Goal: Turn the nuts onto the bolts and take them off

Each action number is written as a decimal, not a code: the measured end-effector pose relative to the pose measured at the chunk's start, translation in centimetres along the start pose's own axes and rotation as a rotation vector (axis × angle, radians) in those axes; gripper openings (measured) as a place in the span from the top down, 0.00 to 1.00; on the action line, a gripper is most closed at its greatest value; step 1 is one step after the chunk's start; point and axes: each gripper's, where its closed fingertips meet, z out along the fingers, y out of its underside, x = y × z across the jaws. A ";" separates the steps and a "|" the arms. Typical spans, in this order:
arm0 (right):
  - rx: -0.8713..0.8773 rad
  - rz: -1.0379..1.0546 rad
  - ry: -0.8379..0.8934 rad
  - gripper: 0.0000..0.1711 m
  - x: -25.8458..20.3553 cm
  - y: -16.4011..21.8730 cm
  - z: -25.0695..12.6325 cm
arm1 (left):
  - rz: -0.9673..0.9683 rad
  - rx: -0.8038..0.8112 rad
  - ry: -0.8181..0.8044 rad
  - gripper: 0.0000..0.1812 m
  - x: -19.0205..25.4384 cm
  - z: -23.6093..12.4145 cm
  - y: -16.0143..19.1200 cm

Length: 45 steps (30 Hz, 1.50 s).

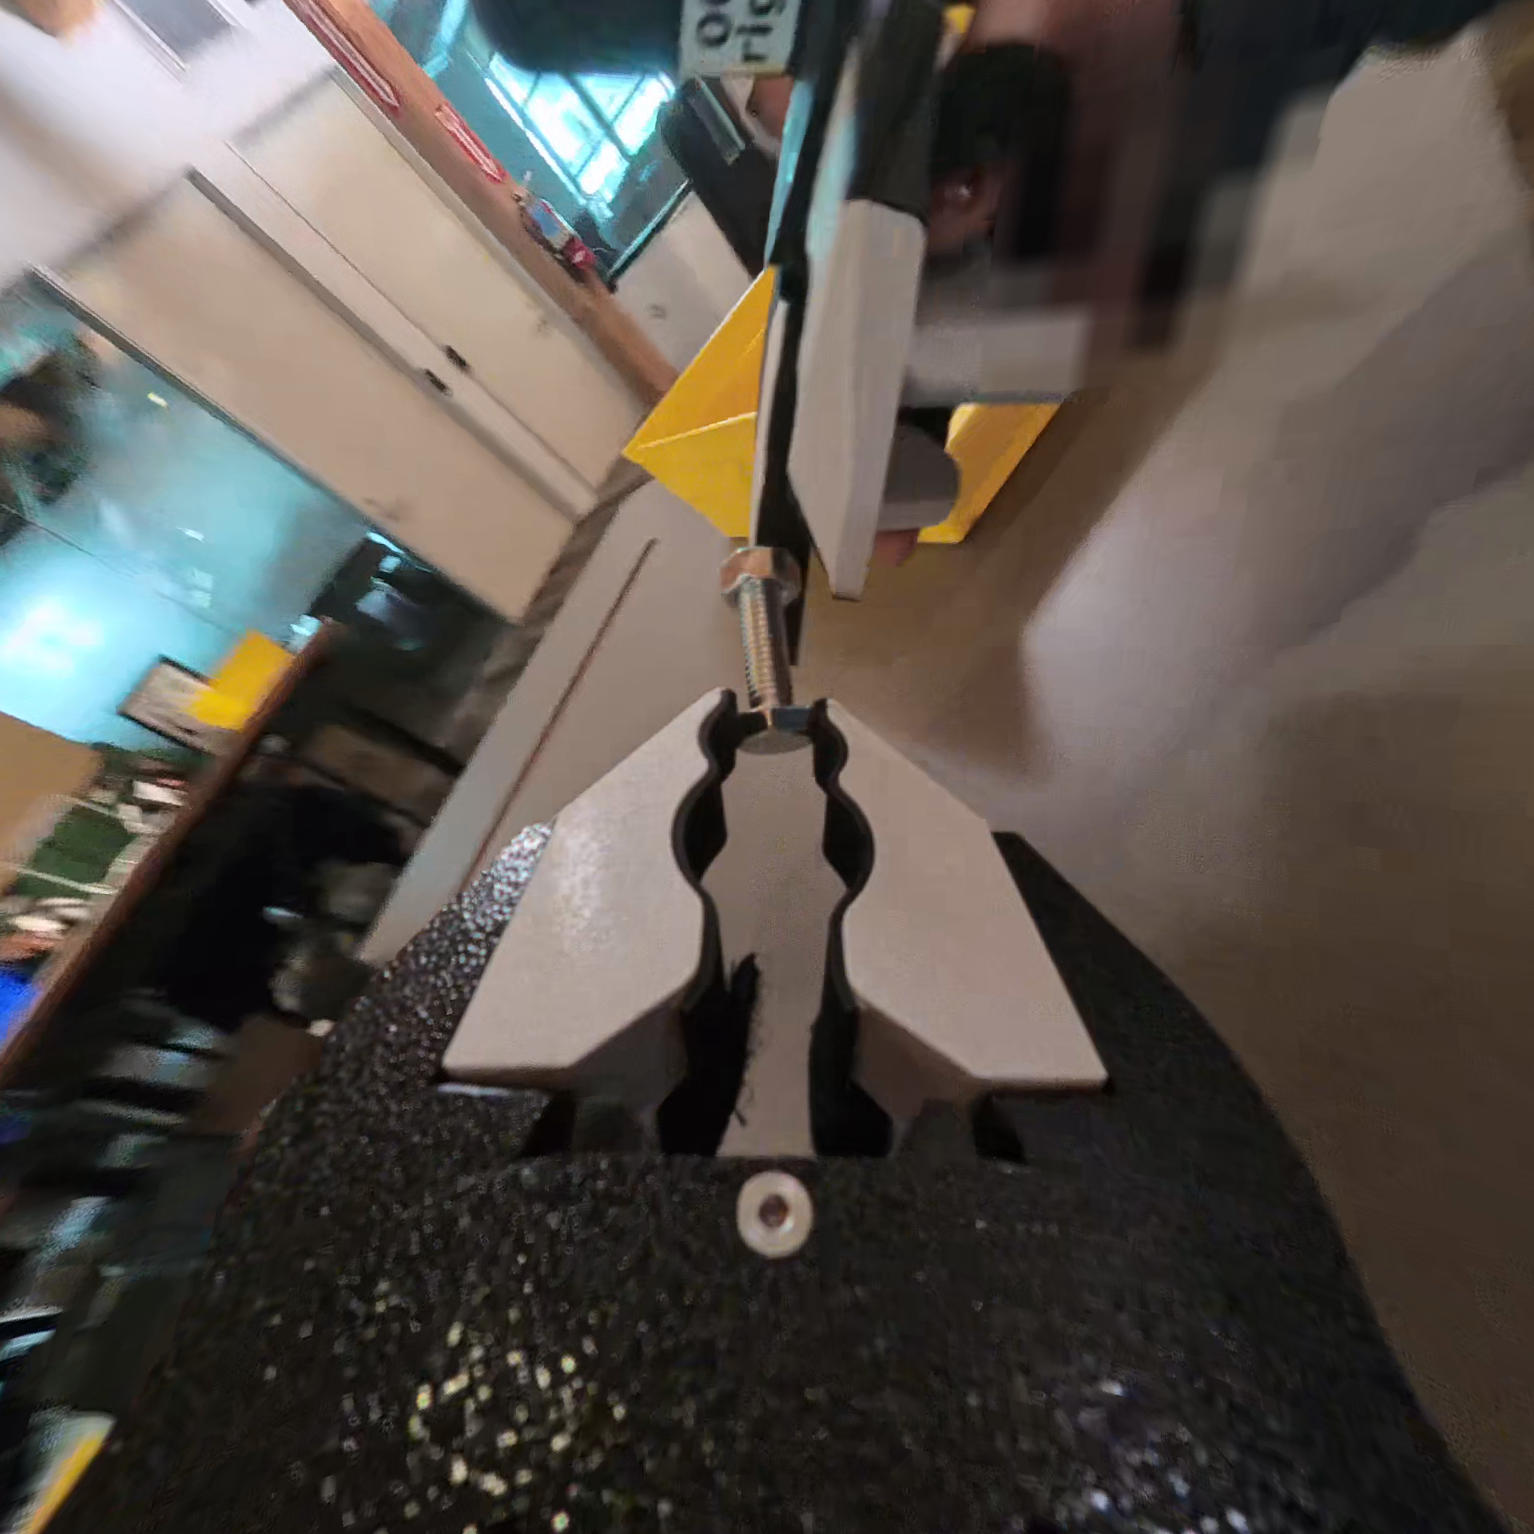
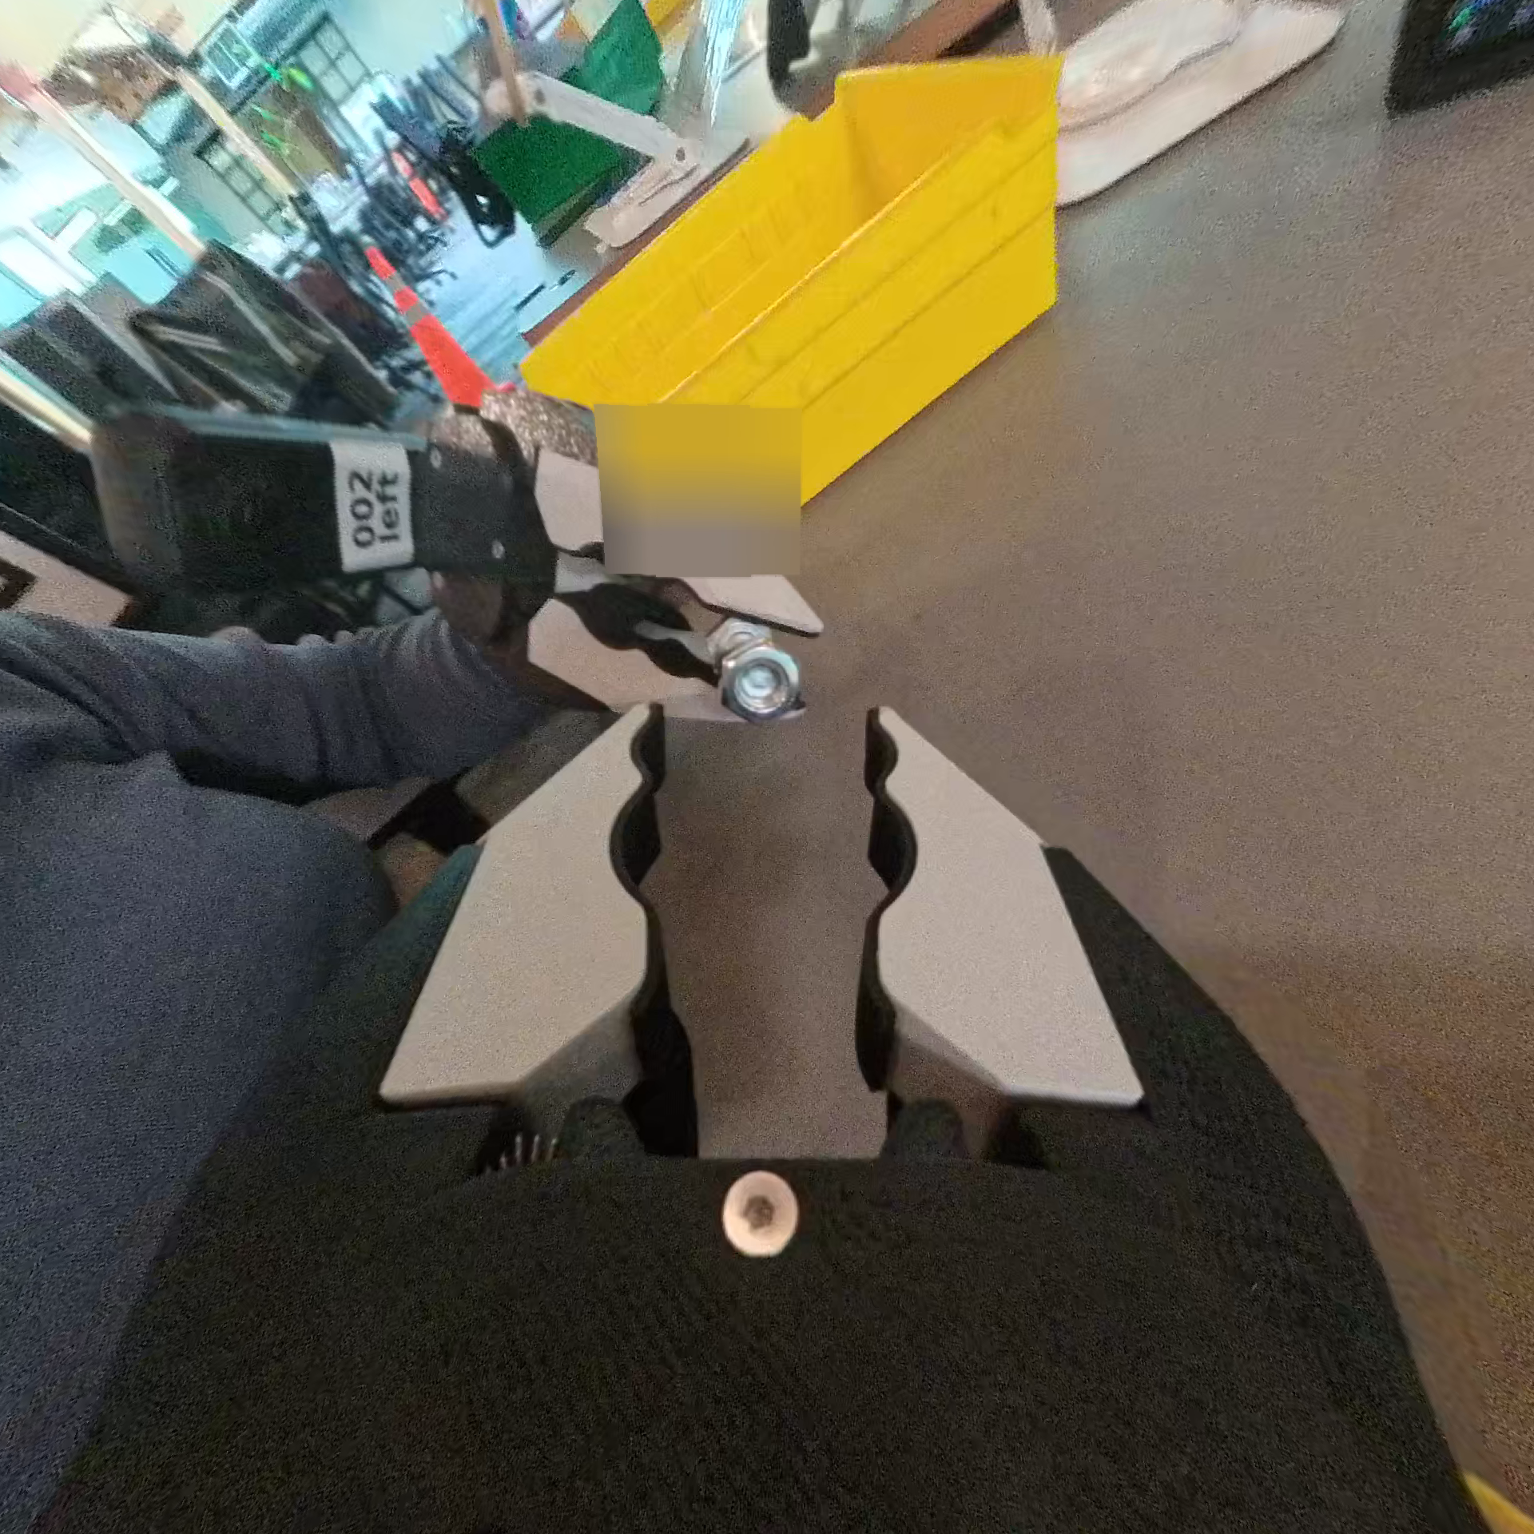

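Note:
My left gripper (image 1: 772, 715) is shut on the head of a silver bolt (image 1: 764, 639). The bolt points forward and carries a silver nut (image 1: 757, 573) near its far end. In the right wrist view the same bolt and nut (image 2: 757, 676) face the camera end-on, held by the left gripper (image 2: 714, 656), which comes in from the left. My right gripper (image 2: 765, 722) is open and empty, its tips just short of the nut. One of its grey fingers (image 1: 855, 398) hangs beside the nut in the left wrist view.
A yellow plastic bin (image 2: 830, 274) stands on the brown table (image 2: 1204, 622) behind the grippers, also seen in the left wrist view (image 1: 714, 440). A person's dark sleeve (image 2: 207, 788) fills the left. A white object (image 2: 1162, 91) lies at the back right.

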 end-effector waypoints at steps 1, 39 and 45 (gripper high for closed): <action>-0.015 0.066 -0.042 0.72 -0.4 0.3 0.3 | 0.055 -0.012 -0.018 0.91 0.2 0.1 0.0; -0.762 -0.321 0.824 0.72 18.3 6.9 -18.4 | -0.257 0.090 0.021 0.91 0.4 0.8 -1.0; 0.004 -0.452 0.441 0.79 3.7 -3.0 -7.3 | -0.345 0.298 -0.133 0.91 -1.7 -0.5 -3.3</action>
